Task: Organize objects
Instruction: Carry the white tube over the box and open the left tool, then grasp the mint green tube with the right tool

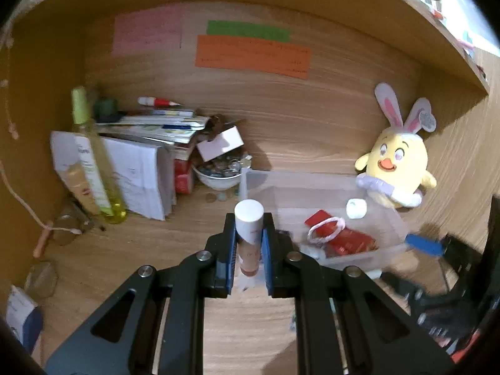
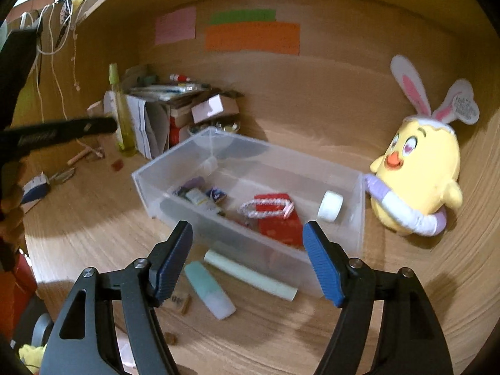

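Cosmetic tube (image 1: 249,237), white-capped, stands clamped between the pads of the left hand-held gripper (image 1: 249,234), above the tabletop (image 1: 175,243). Ahead and to its right sits the clear bin (image 1: 350,193). The right hand-held gripper (image 2: 248,259) is released, empty, facing that bin.

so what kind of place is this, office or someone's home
Most likely a home desk nook, lived-in and cluttered: coloured paper notes stuck to the wooden back panel, a heap of books and papers, and a yellow plush chick beside a clear storage bin.
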`<control>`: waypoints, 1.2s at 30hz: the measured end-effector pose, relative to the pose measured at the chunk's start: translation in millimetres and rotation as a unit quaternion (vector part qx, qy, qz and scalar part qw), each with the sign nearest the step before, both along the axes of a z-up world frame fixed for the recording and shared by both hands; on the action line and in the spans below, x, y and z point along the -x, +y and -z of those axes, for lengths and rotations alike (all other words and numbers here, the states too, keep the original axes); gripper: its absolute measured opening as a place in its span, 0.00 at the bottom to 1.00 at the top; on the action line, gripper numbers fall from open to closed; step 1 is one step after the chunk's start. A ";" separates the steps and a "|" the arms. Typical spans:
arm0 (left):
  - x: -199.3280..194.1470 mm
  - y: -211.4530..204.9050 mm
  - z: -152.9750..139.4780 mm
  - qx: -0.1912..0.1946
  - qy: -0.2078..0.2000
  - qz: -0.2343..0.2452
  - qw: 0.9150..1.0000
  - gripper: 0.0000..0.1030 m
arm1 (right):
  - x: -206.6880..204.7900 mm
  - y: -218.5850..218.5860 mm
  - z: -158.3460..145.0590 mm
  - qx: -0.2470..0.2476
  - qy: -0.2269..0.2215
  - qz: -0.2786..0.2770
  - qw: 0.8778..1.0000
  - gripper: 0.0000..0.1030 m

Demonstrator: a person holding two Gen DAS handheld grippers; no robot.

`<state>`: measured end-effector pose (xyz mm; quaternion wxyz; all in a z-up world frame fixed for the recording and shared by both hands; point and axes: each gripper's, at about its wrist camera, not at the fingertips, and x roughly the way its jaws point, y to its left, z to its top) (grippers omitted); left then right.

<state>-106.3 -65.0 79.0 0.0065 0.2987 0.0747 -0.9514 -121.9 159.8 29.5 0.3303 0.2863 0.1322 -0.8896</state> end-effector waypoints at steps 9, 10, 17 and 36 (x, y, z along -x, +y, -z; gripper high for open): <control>42.3 4.8 18.0 -0.008 -0.029 0.001 1.000 0.14 | -1.5 -0.3 29.0 -0.017 -0.038 -0.023 0.999 0.61; 45.0 4.9 20.8 -0.013 -0.034 0.004 0.999 0.14 | -1.0 -1.1 32.8 -0.019 -0.043 -0.026 0.999 0.59; 54.0 9.1 36.1 -0.017 -0.056 0.015 0.998 0.14 | 2.6 -12.3 56.2 -0.042 -0.086 -0.053 0.994 0.41; 22.9 5.5 29.3 -0.010 -0.043 0.012 0.999 0.49 | 3.4 -30.4 74.6 -0.095 -0.094 -0.064 0.989 0.25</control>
